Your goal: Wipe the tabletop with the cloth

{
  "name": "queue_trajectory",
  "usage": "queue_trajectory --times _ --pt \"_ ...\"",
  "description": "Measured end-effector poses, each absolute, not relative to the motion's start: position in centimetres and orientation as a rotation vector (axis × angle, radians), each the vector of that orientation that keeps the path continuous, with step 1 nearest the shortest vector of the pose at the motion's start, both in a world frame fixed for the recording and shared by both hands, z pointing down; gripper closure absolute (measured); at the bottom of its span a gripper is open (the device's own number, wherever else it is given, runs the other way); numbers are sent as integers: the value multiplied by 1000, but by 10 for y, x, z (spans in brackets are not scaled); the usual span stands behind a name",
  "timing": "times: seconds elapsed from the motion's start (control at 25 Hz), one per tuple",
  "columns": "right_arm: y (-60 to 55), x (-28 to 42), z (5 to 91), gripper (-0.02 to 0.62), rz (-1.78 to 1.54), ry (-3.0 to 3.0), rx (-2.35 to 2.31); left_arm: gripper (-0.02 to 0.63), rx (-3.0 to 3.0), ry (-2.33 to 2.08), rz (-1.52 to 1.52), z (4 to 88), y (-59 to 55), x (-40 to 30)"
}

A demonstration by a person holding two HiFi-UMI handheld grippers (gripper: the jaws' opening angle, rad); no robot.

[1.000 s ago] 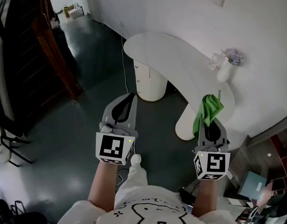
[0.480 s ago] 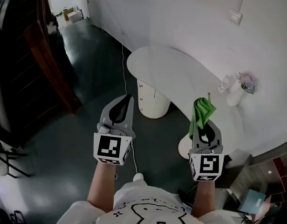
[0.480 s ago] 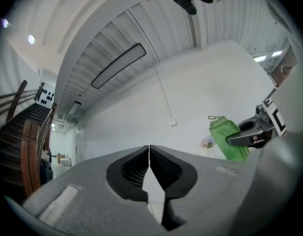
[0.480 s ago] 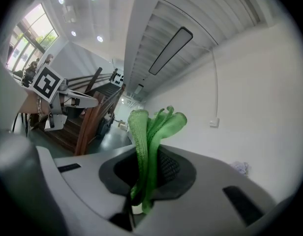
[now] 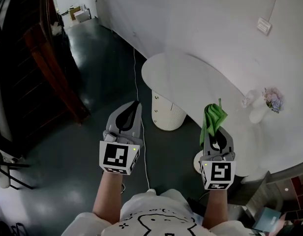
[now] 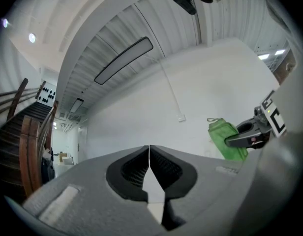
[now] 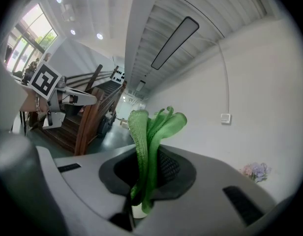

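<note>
Right gripper clamped on the green cloth; cloth bunched, standing up out of the jaws, in the air over the white worktop's near edge. Left gripper closed, nothing between jaws, held off the worktop's left end, above dark floor.

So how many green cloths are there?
1. The green cloth is pinched in the right gripper, sticking up beside the white table. More could be hidden out of view.
</note>
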State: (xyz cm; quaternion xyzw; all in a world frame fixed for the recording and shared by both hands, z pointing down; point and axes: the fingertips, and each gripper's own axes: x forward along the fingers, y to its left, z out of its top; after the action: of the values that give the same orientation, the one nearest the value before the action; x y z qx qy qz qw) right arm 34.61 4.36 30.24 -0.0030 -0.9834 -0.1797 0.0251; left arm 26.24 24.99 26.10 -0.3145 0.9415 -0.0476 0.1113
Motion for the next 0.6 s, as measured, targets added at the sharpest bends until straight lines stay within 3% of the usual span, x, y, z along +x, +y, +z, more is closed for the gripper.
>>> queue_trajectory --times 0.6 --pt "45 279 306 551 -576 -3046 -57 586 -835 2810 -123 271 272 206"
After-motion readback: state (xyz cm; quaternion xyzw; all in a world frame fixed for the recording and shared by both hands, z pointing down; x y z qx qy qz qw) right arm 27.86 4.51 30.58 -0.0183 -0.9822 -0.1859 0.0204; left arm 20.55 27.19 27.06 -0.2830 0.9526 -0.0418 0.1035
